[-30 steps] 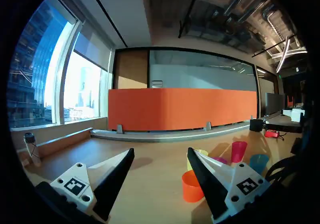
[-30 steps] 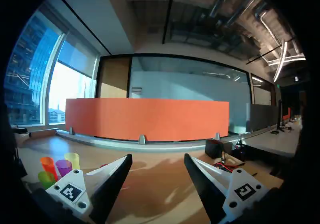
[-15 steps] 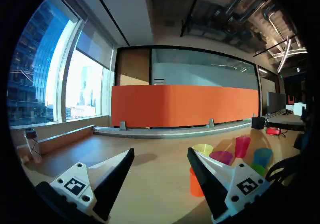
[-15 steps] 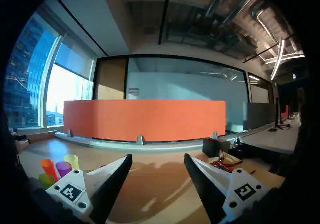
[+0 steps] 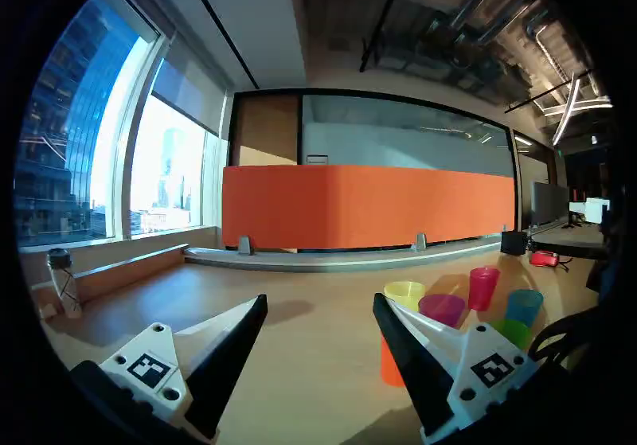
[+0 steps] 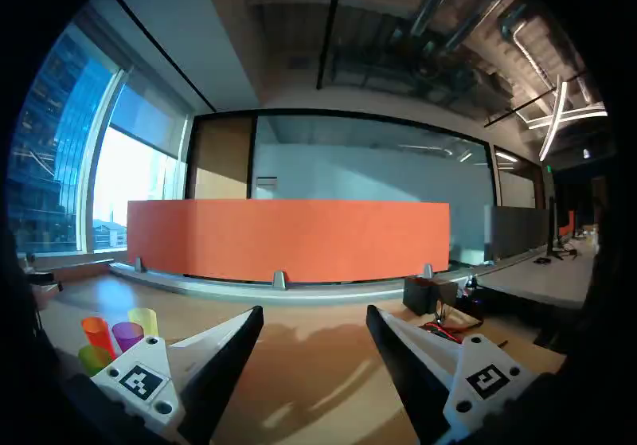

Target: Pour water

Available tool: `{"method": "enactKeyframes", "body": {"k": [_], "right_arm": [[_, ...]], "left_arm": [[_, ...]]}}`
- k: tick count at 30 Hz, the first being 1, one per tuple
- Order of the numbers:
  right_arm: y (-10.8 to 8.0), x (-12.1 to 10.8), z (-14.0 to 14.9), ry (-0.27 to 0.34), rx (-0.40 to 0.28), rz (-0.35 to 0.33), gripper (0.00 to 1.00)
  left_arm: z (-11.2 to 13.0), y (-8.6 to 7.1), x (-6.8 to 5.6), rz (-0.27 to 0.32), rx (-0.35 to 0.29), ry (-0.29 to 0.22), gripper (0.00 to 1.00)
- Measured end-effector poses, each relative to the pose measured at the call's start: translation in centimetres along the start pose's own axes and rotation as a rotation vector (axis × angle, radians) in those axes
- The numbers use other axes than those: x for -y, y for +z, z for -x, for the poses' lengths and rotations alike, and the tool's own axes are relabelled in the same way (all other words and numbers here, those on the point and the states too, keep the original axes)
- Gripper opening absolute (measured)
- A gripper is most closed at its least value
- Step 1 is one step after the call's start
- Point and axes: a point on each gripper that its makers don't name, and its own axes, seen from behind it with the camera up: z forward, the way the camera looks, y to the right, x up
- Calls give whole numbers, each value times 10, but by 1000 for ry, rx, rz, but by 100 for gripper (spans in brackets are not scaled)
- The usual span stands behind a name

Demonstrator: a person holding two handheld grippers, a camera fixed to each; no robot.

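Coloured cups (image 5: 442,308) clustered upright on the desk (image 5: 310,381), green cup (image 5: 513,332) newly in view since a second ago, orange cup (image 5: 388,365) now more hidden behind a finger (image 5: 414,365), left hand-held gripper (image 5: 318,300) and right hand-held gripper (image 6: 314,311) both spread wide, holding nothing

Wooden bench (image 5: 318,357): orange plastic cup (image 5: 388,367) nearest, yellow plastic cup (image 5: 404,293) behind it, magenta plastic cup (image 5: 443,308) right of that, pink plastic cup (image 5: 482,276) farthest back. Long orange partition panel (image 5: 366,206) along the far edge, small black box (image 5: 511,243) at its right end.
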Motion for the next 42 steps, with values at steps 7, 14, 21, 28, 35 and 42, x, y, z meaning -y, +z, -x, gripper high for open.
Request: {"method": "enactKeyframes", "body": {"k": [7,14,21,28,35,42], "right_arm": [[-2,1,-2,0,0,1,100],[-1,-1,-1,-4,3,5,100],[-1,-2,0,6,4,7,100],[-2,-4,1,9,2,7,100],[-5,-5,-1,15,-7,5,100],[-8,-1,3,12,-10,-13,100]], "left_arm": [[4,1,2,-1,7,-3,99],[8,2,4,-4,20,9,99],[13,5,5,-6,36,11,99],[13,6,4,-4,40,11,98],[14,7,4,-2,42,12,99],[14,7,4,-2,42,13,99]]}}
